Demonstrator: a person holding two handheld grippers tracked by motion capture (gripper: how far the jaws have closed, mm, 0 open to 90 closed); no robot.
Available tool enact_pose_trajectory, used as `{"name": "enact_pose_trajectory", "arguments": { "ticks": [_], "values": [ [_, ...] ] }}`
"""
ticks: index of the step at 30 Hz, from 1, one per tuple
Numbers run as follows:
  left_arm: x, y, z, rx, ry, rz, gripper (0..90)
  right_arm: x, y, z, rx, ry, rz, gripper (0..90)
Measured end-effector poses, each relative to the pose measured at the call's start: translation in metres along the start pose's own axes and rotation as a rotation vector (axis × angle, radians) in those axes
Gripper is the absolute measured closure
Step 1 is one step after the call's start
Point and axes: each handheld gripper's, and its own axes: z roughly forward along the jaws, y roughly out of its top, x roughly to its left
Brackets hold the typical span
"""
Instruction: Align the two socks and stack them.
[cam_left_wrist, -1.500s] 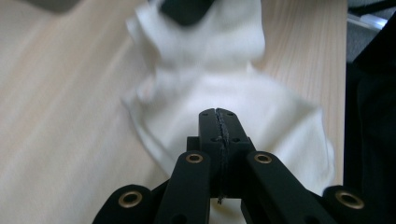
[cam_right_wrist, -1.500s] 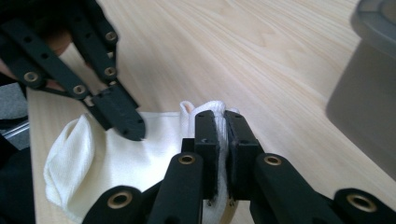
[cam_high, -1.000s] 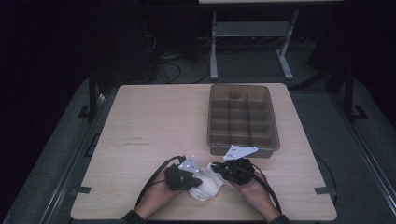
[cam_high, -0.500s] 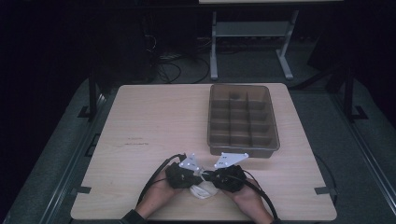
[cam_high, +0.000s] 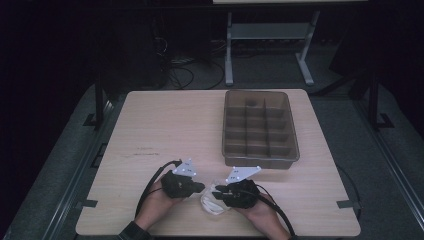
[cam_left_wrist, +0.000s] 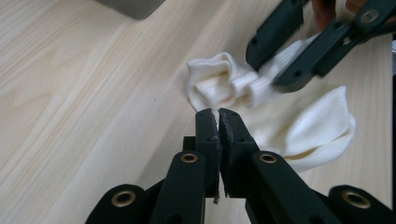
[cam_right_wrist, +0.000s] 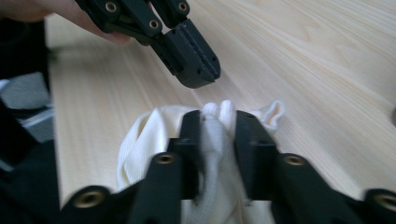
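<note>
Near edge of the wooden table (cam_high: 165, 125), person's side; both hands in from the bottom of the high view, each carrying a black gripper; a cream ribbed sock (cam_high: 212, 204) lies bunched on the wood between them.

Left gripper (cam_left_wrist: 219, 116): fingers pressed together, pad against pad, nothing caught between them; in its own view the tips stand just short of the sock (cam_left_wrist: 299, 126), which spreads beyond them and off to the right of the tips; the folded cuff end sits directly ahead of the tips, apart from them by a thin strip of bare wood.

Right gripper (cam_right_wrist: 219, 123): fingers (cam_right_wrist: 250, 135) pinching a gathered fold of the sock (cam_right_wrist: 140, 140); the jaws have just been opening a little, and the fabric is between them, both pads against it; a ridge of cloth pokes out past the tips, a small loop of cuff lies just to the right of them, and the bulk of the sock hangs back on the left side of the fingers, toward the hand.

In the right gripper view the left gripper (cam_right_wrist: 198, 58) hovers just beyond and above the pinched fold, tips closed, pointing down toward it, not touching.

In the high view the left gripper (cam_high: 199, 186) and right gripper (cam_high: 218, 191) face each other tip to tip, near, over the sock; a brown compartment tray (cam_high: 260, 127) stands well beyond the fingers, farther up the table on the right side, its near wall not far behind the right gripper's grey plate.
</note>
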Motion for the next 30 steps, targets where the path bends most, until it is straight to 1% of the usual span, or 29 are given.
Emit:
{"name": "enact_pose_trajectory", "arguments": {
  "ticks": [2, 4, 8, 10, 13, 14, 16, 17, 18, 20, 23, 26, 28, 30],
  "values": [
    [-0.001, -0.004, -0.006, -0.003, -0.003, -0.003, 86.0, 0.000, 0.001, -0.004, -0.015, 0.015, 0.012, 64.2],
    [-0.005, -0.006, -0.011, -0.013, -0.002, -0.011, 85.3, 0.000, 0.003, -0.009, -0.034, 0.029, 0.024, 62.3],
    [-0.012, -0.010, -0.019, -0.026, -0.009, -0.007, 83.7, -0.001, 0.004, -0.020, -0.073, 0.036, 0.025, 61.9],
    [-0.018, -0.012, -0.021, -0.032, -0.016, -0.012, 82.8, -0.002, 0.004, -0.025, -0.093, 0.041, 0.027, 62.1],
    [-0.025, -0.015, -0.021, -0.029, -0.030, -0.006, 81.3, -0.007, 0.004, -0.033, -0.126, 0.058, 0.033, 62.6],
    [-0.027, -0.016, -0.021, -0.024, -0.035, -0.002, 80.4, -0.009, 0.004, -0.035, -0.131, 0.057, 0.034, 63.6],
    [-0.031, -0.017, -0.020, -0.017, -0.036, 0.002, 80.4, -0.012, 0.003, -0.038, -0.127, 0.042, 0.043, 68.6],
    [-0.032, -0.018, -0.019, -0.009, -0.042, 0.006, 80.4, -0.015, 0.002, -0.039, -0.123, 0.025, 0.041, 71.1],
    [-0.035, -0.018, -0.019, -0.006, -0.043, 0.003, 80.3, -0.017, 0.001, -0.039, -0.115, 0.010, 0.044, 74.2],
    [-0.037, -0.019, -0.017, 0.008, -0.053, 0.011, 80.4, -0.023, -0.003, -0.038, -0.099, -0.007, 0.054, 79.1],
    [-0.041, -0.020, -0.014, 0.023, -0.065, 0.014, 80.4, -0.030, -0.006, -0.036, -0.078, -0.035, 0.053, 82.4],
    [-0.044, -0.020, -0.009, 0.039, -0.078, 0.020, 80.4, -0.034, -0.008, -0.031, -0.055, -0.039, 0.057, 84.3],
    [-0.045, -0.019, -0.006, 0.047, -0.079, 0.024, 80.3, -0.034, -0.009, -0.027, -0.042, -0.022, 0.054, 84.7],
    [-0.045, -0.019, -0.002, 0.051, -0.072, 0.029, 79.5, -0.030, -0.009, -0.025, -0.035, -0.001, 0.042, 84.7]
  ]
}}
